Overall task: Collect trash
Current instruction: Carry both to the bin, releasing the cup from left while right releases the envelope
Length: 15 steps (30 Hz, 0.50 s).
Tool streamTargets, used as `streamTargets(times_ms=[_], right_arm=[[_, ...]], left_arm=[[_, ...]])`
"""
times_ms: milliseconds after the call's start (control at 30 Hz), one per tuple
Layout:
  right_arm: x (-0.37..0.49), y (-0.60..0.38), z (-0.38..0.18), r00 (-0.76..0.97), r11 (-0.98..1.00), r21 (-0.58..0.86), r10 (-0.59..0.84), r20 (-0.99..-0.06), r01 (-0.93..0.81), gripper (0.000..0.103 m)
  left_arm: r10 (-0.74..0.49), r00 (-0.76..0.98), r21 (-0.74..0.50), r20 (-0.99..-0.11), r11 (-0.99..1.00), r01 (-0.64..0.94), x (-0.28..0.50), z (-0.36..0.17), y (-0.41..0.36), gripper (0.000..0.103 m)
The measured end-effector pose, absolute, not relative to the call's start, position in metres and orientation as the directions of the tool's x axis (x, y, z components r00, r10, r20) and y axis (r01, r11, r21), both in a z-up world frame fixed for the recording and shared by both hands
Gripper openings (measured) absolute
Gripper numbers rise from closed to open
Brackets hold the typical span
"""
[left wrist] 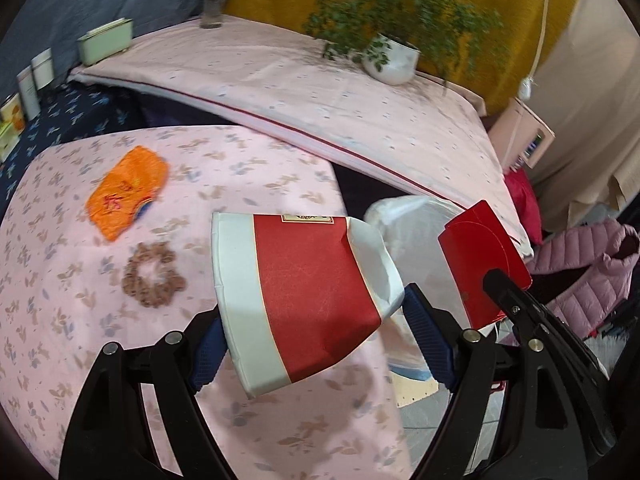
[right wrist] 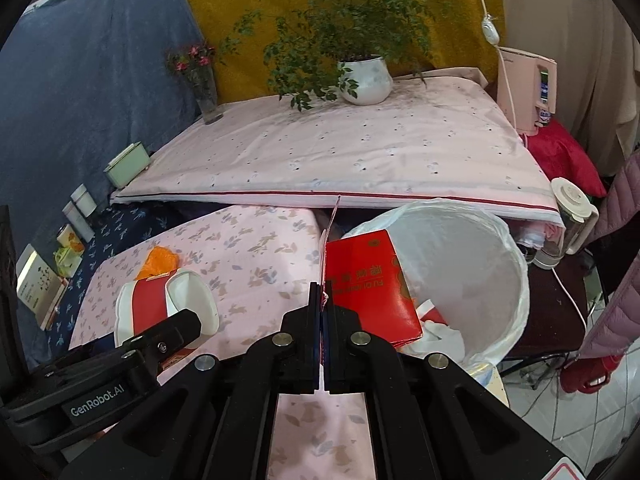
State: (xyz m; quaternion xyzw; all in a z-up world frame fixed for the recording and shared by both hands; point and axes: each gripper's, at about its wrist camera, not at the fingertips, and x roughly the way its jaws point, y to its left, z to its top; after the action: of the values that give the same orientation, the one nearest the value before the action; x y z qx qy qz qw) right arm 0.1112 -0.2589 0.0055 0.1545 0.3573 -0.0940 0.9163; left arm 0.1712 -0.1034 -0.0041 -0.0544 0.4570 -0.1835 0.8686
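Right gripper [right wrist: 324, 320] jaws clamped on a thin edge of the red packet [right wrist: 368, 280], hanging over the bin's [right wrist: 516, 280] near rim. Risk: released early, it lands on the desk [right wrist: 256, 256] or floor. Left gripper [left wrist: 316, 332] jaws pinch the crushed paper cup [left wrist: 304, 296] over the desk edge; weak grip, may slip. Farther on: orange wrapper [left wrist: 126, 196] uncollected, scrunchie [left wrist: 154, 274] could be mistaken for trash.

The left gripper [left wrist: 320, 344] is a matte black plastic linkage with round silver rivets at its pivots and ribbed dark-blue rubber fingertip pads [left wrist: 430, 336]. The right gripper [right wrist: 324, 312] has the same black arms and silver rivets. White "GenRobot.AI" lettering [right wrist: 98, 396] marks the left gripper's black body.
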Motion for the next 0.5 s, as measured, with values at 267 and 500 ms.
streamTargets(times_ms=[267,500], right_arm=[[0.091,-0.317,-0.003,0.71,0.898,0.219,-0.132,-0.692,0.381,0.001],[0.082,-0.352,-0.013,0.689,0.869,0.221,-0.171,-0.705,0.442,0.001]], left_arm=[[-0.417,0.463,-0.245,-0.782,0.889,0.386,0.169,-0.007,-0.174,0.077],[-0.478,0.409,-0.275,-0.778,0.843,0.462,0.177,-0.006,-0.224,0.078]])
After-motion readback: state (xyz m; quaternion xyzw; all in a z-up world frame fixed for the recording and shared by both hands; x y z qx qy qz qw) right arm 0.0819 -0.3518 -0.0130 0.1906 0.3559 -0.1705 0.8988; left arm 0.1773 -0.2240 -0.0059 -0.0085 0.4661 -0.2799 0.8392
